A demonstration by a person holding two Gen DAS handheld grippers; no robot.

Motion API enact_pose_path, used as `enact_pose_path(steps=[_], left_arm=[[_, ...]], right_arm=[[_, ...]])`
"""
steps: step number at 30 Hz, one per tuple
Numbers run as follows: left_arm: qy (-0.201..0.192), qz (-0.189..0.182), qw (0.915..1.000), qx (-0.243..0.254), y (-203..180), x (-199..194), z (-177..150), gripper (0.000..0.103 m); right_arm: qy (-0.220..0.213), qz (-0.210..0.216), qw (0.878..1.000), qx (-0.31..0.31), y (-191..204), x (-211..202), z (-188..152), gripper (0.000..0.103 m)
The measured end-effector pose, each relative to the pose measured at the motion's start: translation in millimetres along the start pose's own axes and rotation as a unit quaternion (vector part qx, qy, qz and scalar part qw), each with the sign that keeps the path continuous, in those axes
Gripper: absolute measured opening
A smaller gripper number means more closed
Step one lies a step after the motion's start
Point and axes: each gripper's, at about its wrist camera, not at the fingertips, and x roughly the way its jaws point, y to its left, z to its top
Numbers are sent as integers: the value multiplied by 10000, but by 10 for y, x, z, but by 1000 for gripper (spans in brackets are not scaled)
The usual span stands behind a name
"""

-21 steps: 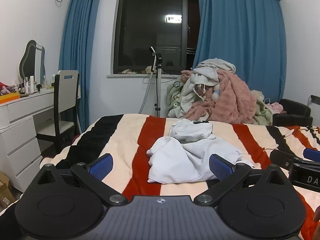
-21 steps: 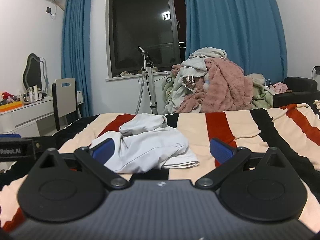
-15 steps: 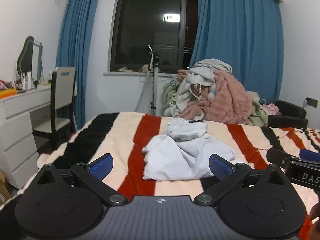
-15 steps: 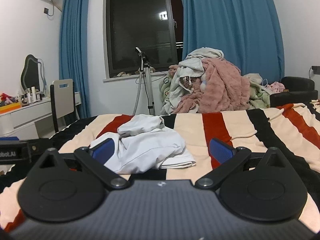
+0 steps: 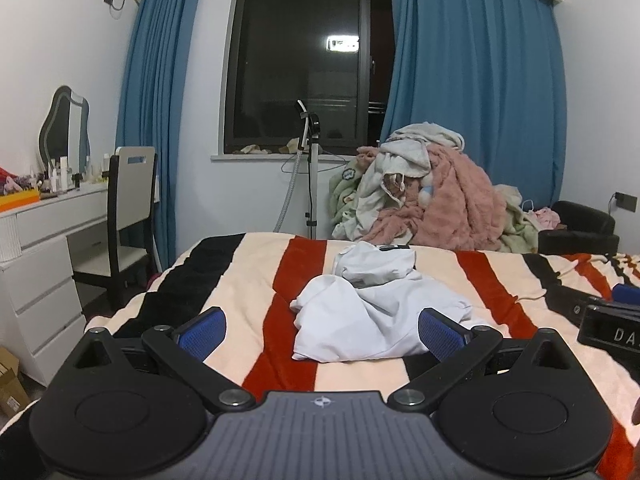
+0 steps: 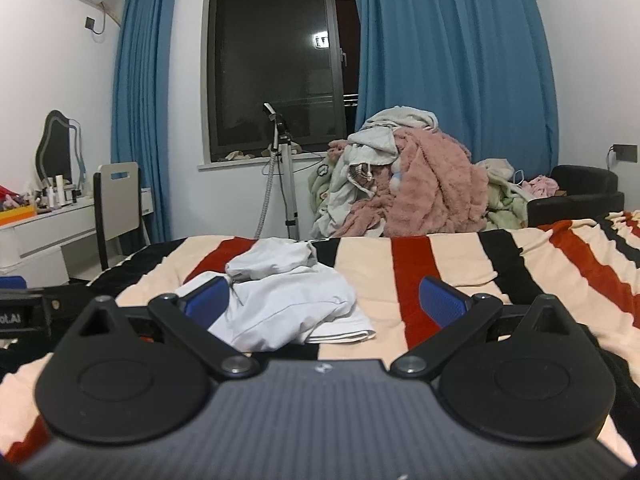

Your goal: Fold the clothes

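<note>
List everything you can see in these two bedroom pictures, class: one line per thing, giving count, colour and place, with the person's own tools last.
white garment: one crumpled heap, white, on the bed, ahead of both tongs
striped blanket: one, cream, red and black, covering the bed
laundry pile: one, pink, grey and green, beyond the bed under the window
curtains: two, blue, either side of the dark window
chair: one, white and black, at the desk on the left
desk: one, white, left wall, bottles on top
mirror: one, dark-framed, on the desk
armchair: one, black, far right
left tongs: one, black with blue pads, open, empty
right tongs: one, same colours, open, empty
</note>
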Motion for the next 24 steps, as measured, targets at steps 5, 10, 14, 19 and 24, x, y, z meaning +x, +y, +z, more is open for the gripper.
enact_pose_path(steps=[5, 10, 14, 19, 24], left_arm=[[132, 33, 9999, -51, -32, 36, -35, 103], [364, -108, 9992, -139, -63, 100, -121, 103], [445, -187, 9988, -9, -123, 137, -178, 103], [592, -259, 9979, 78, -180, 192, -238, 103], [808, -308, 9962, 41, -216, 424, -255, 103]], right_arm=[[21, -12, 10000, 58, -18, -10, 10, 103], [12, -32, 10000, 80, -46, -8, 35, 103], [28, -81, 9999, 113, -54, -9, 28, 103], [27, -151, 9999, 49, -64, -26, 30, 103], [92, -142, 9993, 322, -125, -83, 76, 103]])
